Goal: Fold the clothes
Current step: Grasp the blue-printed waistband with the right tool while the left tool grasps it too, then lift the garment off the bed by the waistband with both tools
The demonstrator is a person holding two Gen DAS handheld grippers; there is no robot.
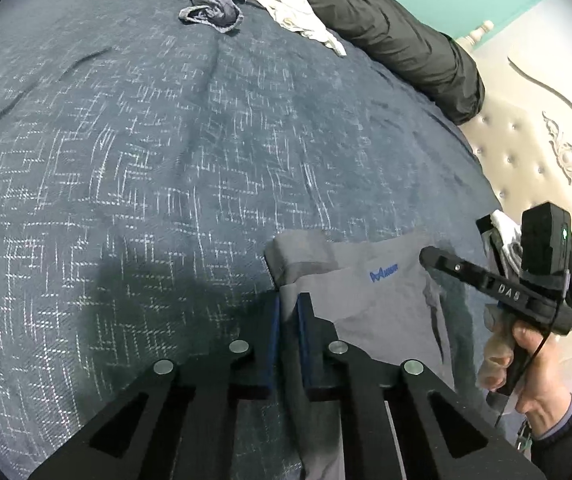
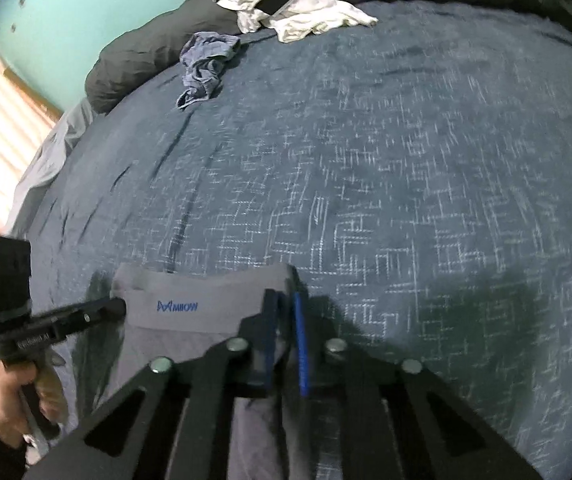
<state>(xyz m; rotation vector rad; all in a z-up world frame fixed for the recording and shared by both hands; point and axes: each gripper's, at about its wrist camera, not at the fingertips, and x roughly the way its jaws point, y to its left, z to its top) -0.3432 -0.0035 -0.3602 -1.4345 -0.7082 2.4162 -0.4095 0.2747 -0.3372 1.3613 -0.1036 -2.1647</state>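
Note:
A grey pair of briefs (image 1: 382, 304) with a blue logo lies flat on the dark blue bedspread (image 1: 165, 140), close in front of me. My left gripper (image 1: 289, 308) is shut on the garment's left edge just below the waistband, with grey fabric pinched between the blue pads. My right gripper (image 2: 283, 308) is shut on the opposite edge of the briefs (image 2: 173, 328). In the left wrist view the right gripper (image 1: 426, 257) reaches in from the right, held by a hand (image 1: 534, 360). In the right wrist view the left gripper (image 2: 117, 306) touches the waistband's far corner.
A crumpled blue-grey garment (image 1: 209, 4) and a white one (image 1: 286, 4) lie at the far end of the bed, against a dark rolled duvet (image 1: 398, 48). A tufted cream headboard (image 1: 526, 160) runs along the bed's right side. Patterned bedspread (image 2: 366, 160) stretches between.

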